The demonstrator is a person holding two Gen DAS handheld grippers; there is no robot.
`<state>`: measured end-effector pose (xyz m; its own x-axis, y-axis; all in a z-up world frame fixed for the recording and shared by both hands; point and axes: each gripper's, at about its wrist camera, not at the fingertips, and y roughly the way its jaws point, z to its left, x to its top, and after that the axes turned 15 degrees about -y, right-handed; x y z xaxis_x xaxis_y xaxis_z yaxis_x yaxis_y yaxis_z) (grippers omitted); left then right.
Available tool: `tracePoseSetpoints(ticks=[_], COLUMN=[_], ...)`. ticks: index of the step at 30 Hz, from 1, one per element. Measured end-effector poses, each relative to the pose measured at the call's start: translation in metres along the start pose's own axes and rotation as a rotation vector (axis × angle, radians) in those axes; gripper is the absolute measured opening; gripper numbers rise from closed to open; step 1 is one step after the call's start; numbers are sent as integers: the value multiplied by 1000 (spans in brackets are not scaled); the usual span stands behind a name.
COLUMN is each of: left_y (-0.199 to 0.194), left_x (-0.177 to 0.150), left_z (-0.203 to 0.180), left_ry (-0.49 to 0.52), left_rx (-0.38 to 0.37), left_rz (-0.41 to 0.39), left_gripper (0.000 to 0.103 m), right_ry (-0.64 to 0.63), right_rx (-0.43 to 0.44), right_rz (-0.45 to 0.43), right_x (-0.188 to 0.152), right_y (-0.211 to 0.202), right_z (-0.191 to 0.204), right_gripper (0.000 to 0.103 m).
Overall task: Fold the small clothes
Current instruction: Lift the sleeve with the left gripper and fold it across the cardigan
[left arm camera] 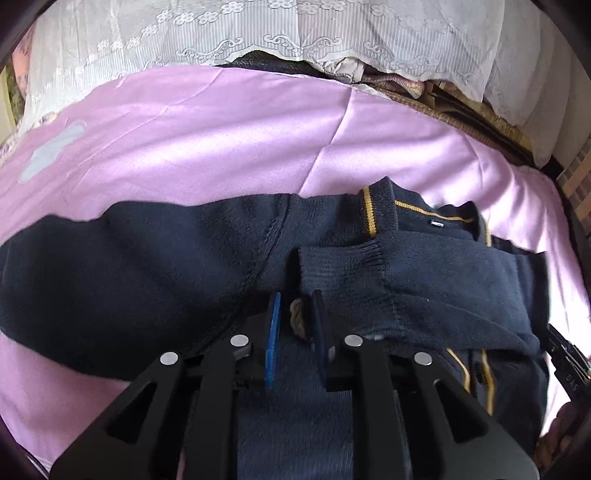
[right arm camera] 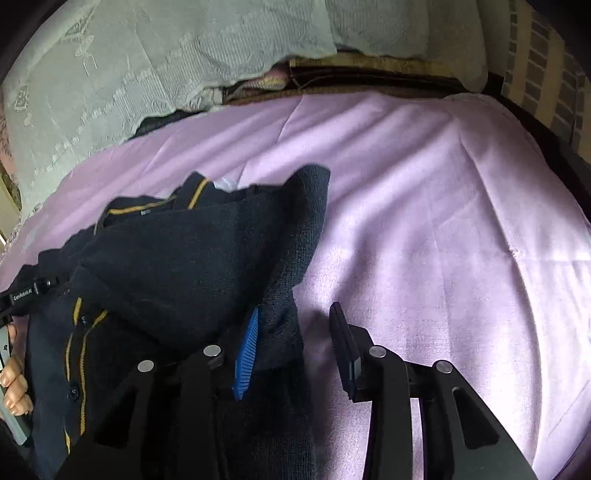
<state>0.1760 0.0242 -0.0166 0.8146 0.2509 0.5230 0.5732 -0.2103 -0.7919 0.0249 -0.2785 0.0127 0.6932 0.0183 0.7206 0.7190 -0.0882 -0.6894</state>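
Spreading across the frame's middle, the pink sheet point(left arm camera: 229, 147) carries a navy cardigan point(left arm camera: 147, 266) with yellow trim, one sleeve folded over its chest. Bare sheet fills the right half of the right wrist view. Left gripper point(left arm camera: 295, 332) nearly closed on knit; right gripper point(right arm camera: 295, 347) wide apart, fabric touching one pad.

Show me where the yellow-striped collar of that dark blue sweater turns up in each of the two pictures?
Left wrist view: the collar sits right of centre, just above the folded-over sleeve cuff.
Right wrist view: the collar sits upper left, at the sweater's far end.
Shared landmark: the pink bedsheet under the sweater, with white lace fabric beyond it.
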Motion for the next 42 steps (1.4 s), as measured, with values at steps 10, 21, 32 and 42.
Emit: tracePoseSetpoints(ticks=[10, 21, 32, 42], left_y=[-71, -78, -75, -127], left_x=[15, 29, 51, 50], left_z=[186, 307, 315, 152], left_ry=[-330, -765, -682, -119], left_rx=[45, -187, -42, -12], left_rz=[-91, -44, -104, -313], left_gripper=[92, 90, 18, 6], right_ry=[50, 62, 288, 122], right_rx=[78, 87, 230, 149], right_rz=[143, 128, -73, 69], right_x=[-3, -6, 9, 25], right_y=[35, 33, -3, 37], right_z=[-14, -12, -24, 34], right_gripper=[100, 100, 94, 99])
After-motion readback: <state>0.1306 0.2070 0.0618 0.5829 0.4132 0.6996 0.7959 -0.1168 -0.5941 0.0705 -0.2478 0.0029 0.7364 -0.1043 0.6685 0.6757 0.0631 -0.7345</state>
